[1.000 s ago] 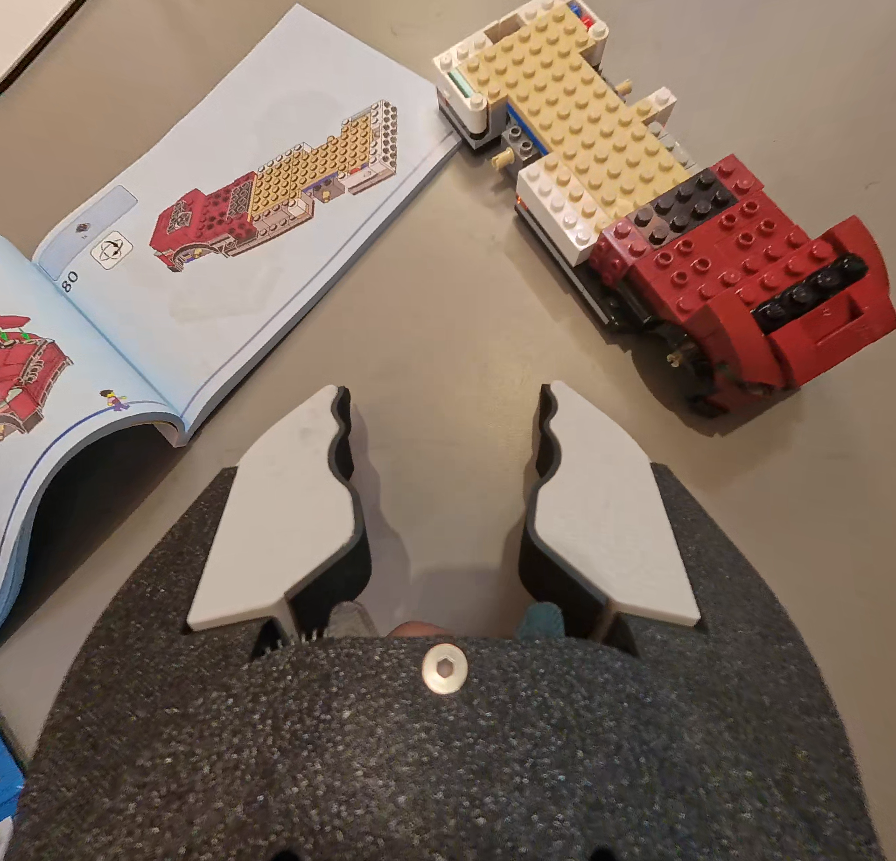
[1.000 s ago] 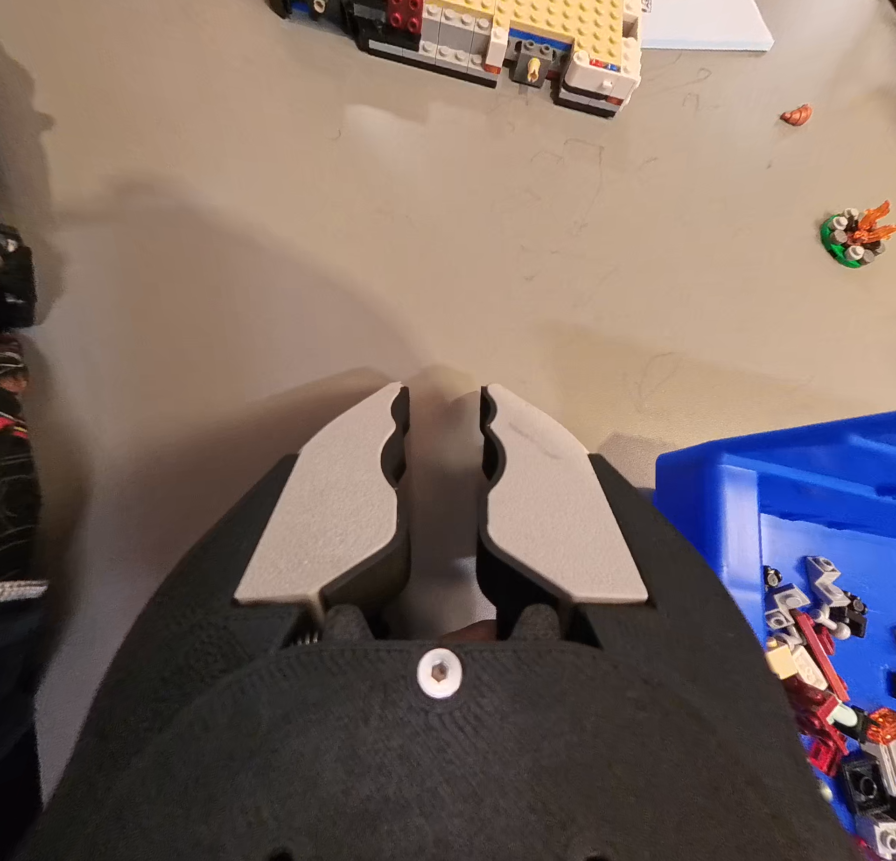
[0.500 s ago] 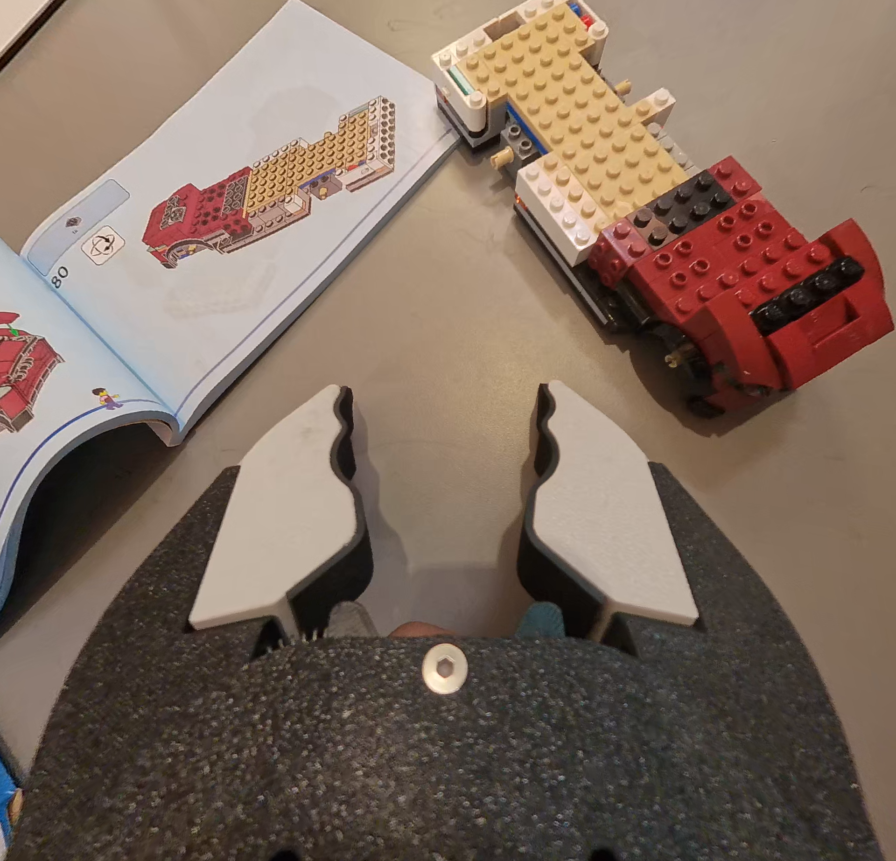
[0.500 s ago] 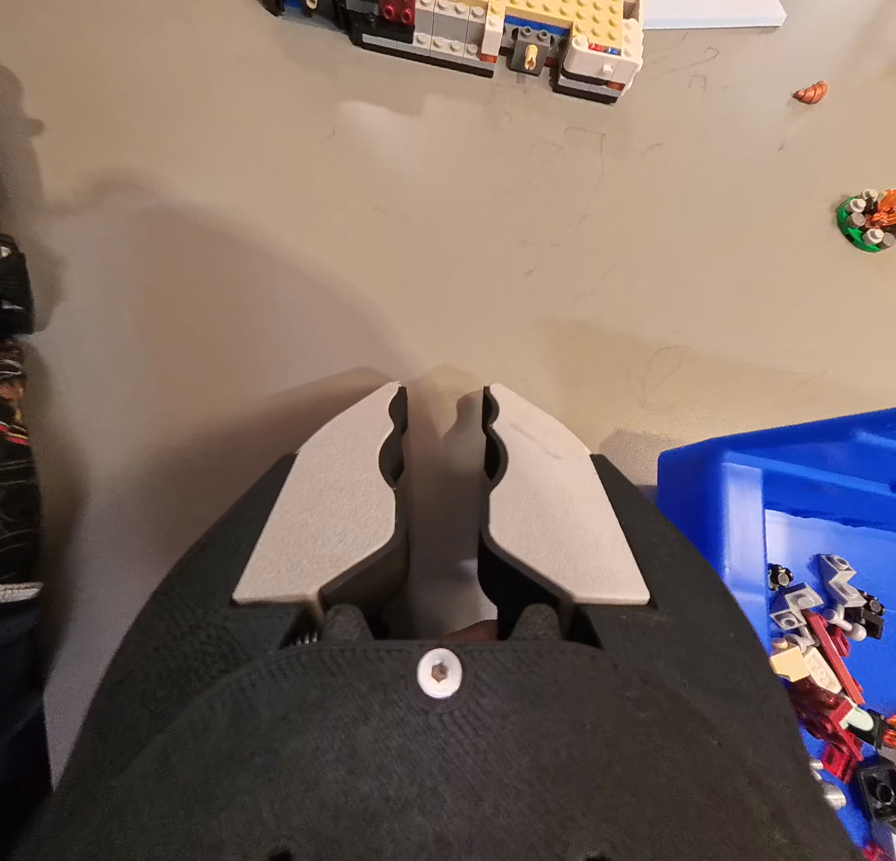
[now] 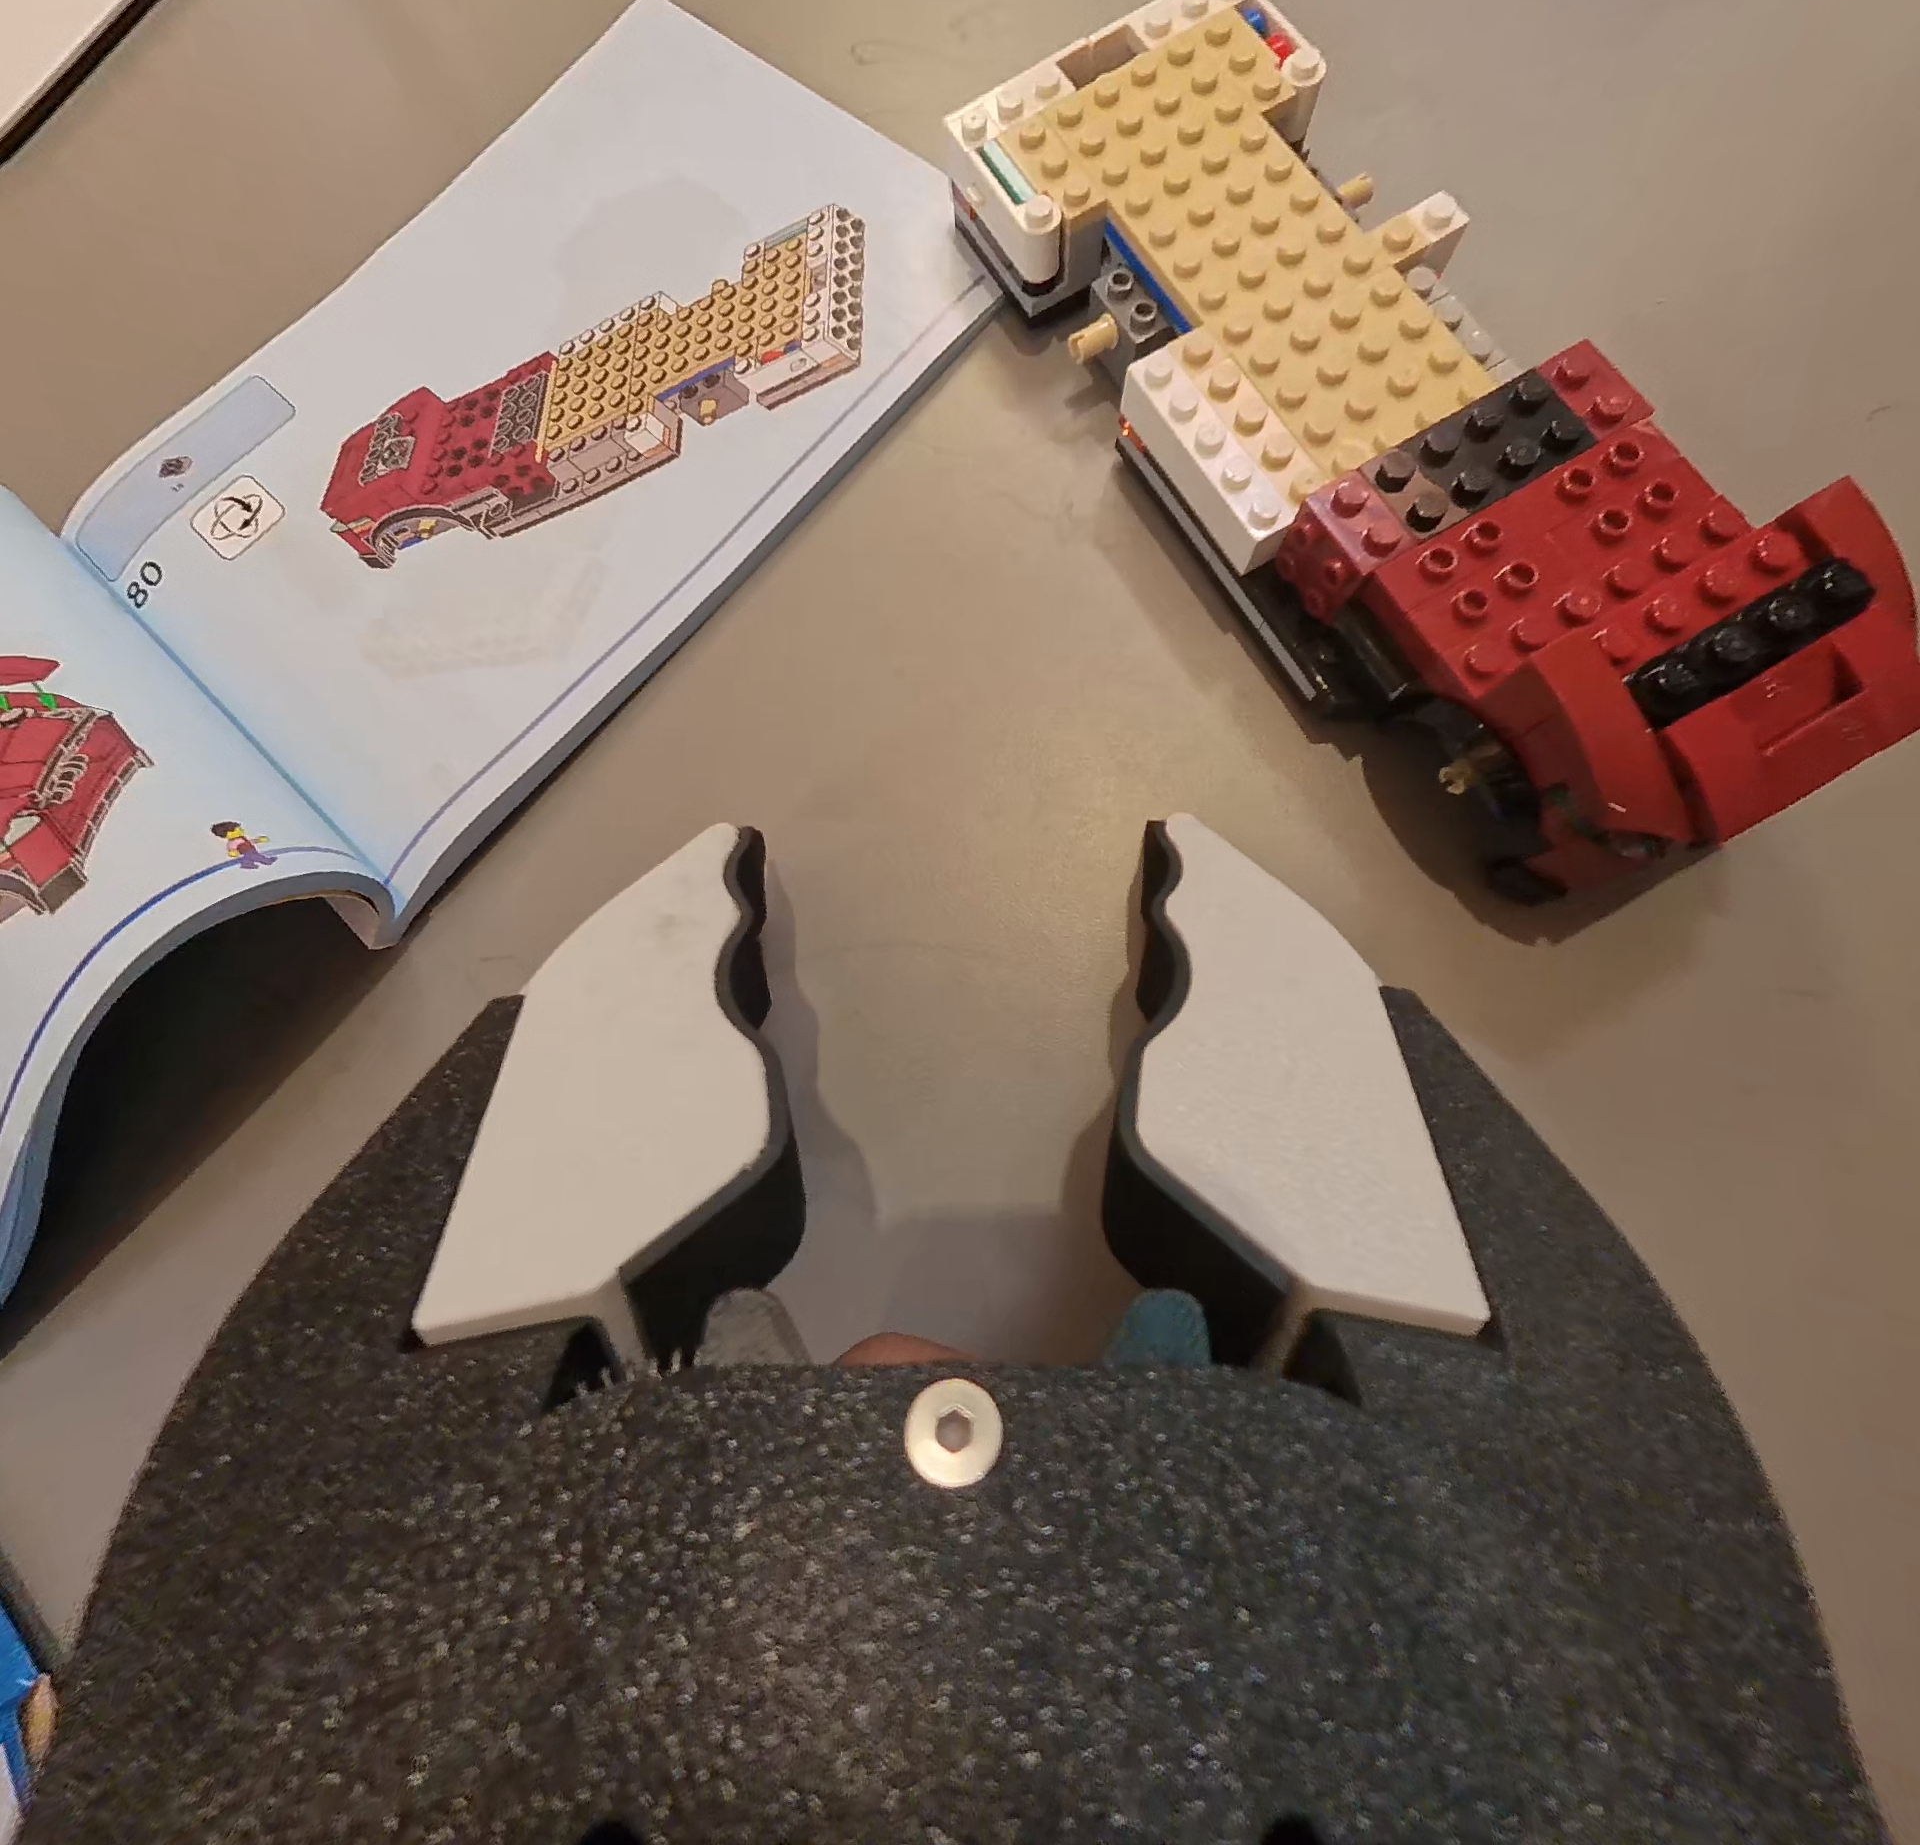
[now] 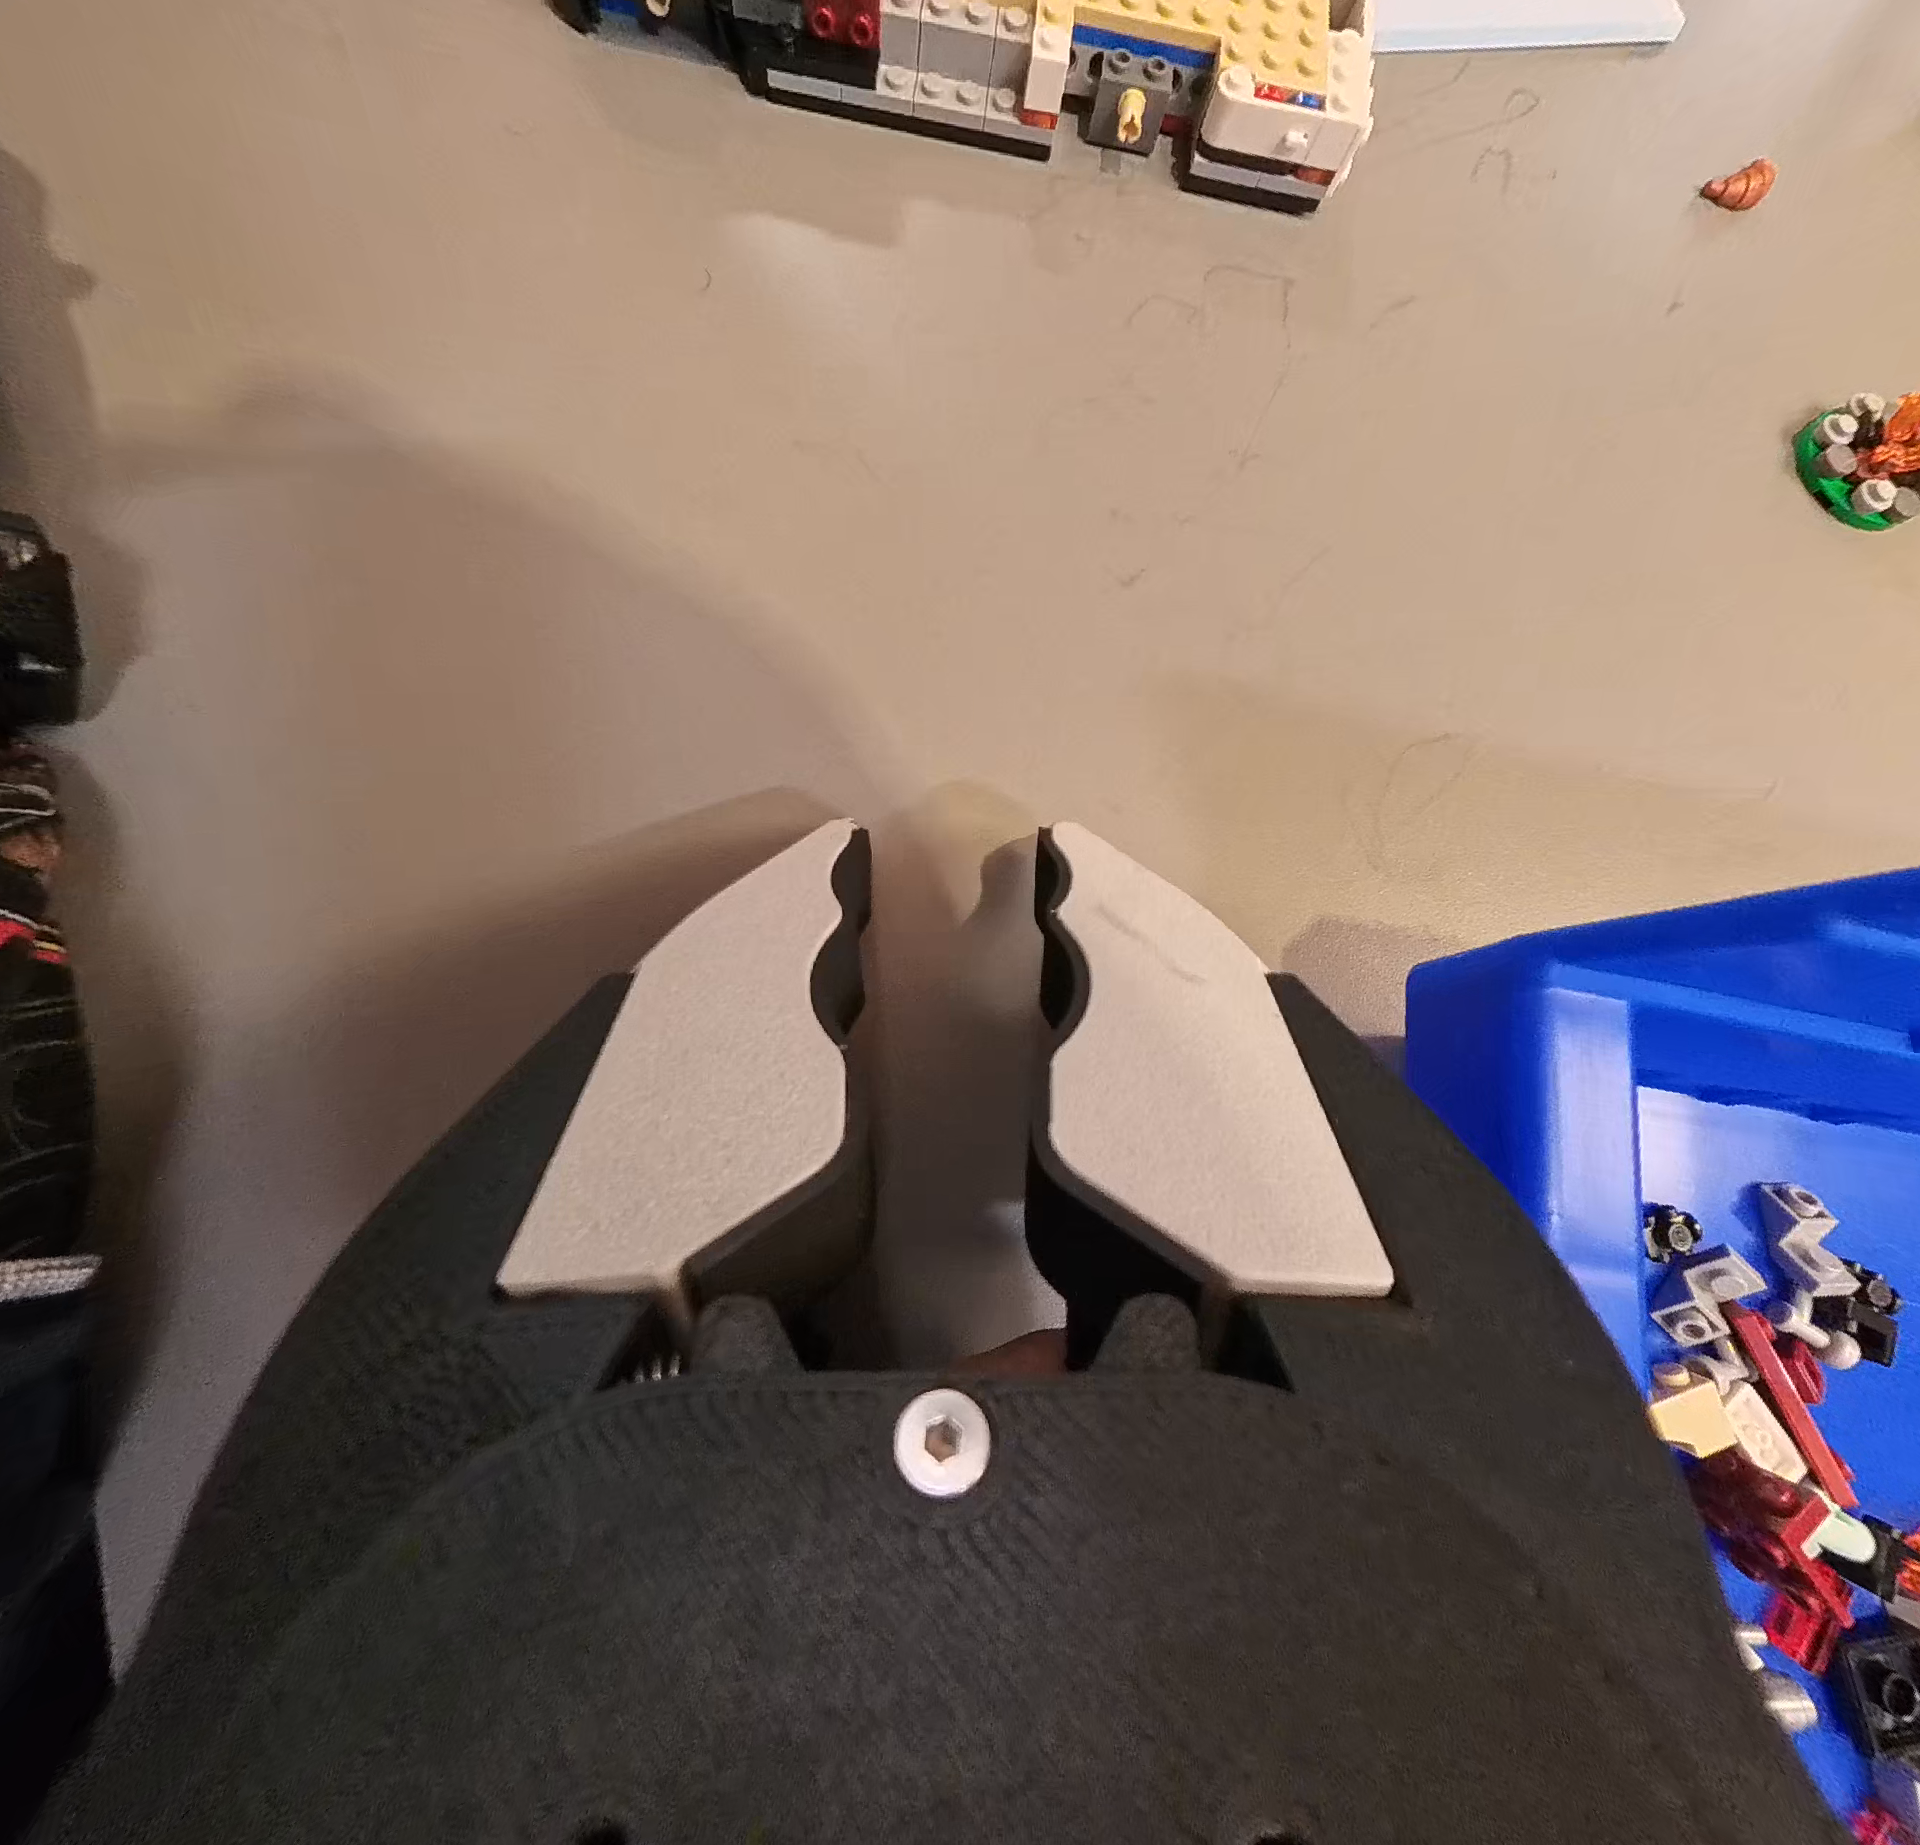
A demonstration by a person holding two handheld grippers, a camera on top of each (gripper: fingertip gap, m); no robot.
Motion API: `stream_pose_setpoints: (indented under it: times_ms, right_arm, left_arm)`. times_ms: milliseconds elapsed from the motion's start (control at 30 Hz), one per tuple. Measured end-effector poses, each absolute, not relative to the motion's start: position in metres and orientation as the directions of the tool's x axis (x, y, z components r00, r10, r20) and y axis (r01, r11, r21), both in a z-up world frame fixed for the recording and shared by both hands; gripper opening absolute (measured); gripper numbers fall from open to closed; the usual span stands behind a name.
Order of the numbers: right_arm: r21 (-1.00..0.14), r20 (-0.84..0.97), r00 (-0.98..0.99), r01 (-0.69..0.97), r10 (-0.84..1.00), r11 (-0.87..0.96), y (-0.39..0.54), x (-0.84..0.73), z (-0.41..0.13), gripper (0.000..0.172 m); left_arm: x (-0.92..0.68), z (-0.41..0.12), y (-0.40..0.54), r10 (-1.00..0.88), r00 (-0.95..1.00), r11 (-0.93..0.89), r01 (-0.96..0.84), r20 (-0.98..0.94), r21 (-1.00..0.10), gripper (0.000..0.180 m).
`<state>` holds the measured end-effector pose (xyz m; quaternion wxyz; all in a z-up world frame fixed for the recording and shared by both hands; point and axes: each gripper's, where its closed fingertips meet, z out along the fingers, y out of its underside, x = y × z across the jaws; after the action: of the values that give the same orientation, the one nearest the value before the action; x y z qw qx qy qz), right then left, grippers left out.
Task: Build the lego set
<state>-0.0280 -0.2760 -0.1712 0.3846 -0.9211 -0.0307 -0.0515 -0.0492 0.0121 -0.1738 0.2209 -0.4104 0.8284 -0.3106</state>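
Beige and scuffed, the worktop (image 6: pixel 1039 445) carries a part-built brick truck (image 5: pixel 1455 424) in tan, white and dark red, its rear corner touching an open instruction booklet (image 5: pixel 468 424). Left hand-held gripper (image 5: pixel 951 860) hovers over bare worktop between booklet and truck, jaws spread wide, grasping nothing. Right hand-held gripper (image 6: pixel 951 850) has its jaws parted narrowly, nothing between them, just beside a blue bin (image 6: pixel 1662 1016) of loose bricks (image 6: pixel 1766 1380); a small green-based brick piece (image 6: pixel 1860 476) sits farther off.
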Motion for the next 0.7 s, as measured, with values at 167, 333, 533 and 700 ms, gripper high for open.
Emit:
stream_pose_setpoints:
  times_ms: [167,333,533,700]
  right_arm:
    - [-0.705,0.116,0.993,0.093,0.015,-0.703,-0.2761,-0.0275,-0.1714,0.031]
    - [-0.705,0.114,0.993,0.091,0.014,-0.704,-0.2761,-0.0274,-0.1715,0.031]
    - [-0.705,0.116,0.993,0.092,0.014,-0.703,-0.2761,-0.0272,-0.1715,0.031]
    - [-0.705,0.116,0.993,0.092,0.014,-0.703,-0.2761,-0.0272,-0.1716,0.031]
  left_arm:
    - [-0.0491,-0.1743,0.012,-0.818,-0.566,0.465,-0.548,-0.101,-0.695,0.071]
    - [-0.049,-0.1749,0.0119,-0.819,-0.568,0.458,-0.557,-0.085,-0.693,0.071]
    - [-0.049,-0.1757,0.0116,-0.819,-0.57,0.45,-0.566,-0.067,-0.691,0.07]
    - [-0.049,-0.1761,0.0116,-0.82,-0.57,0.445,-0.571,-0.057,-0.69,0.07]
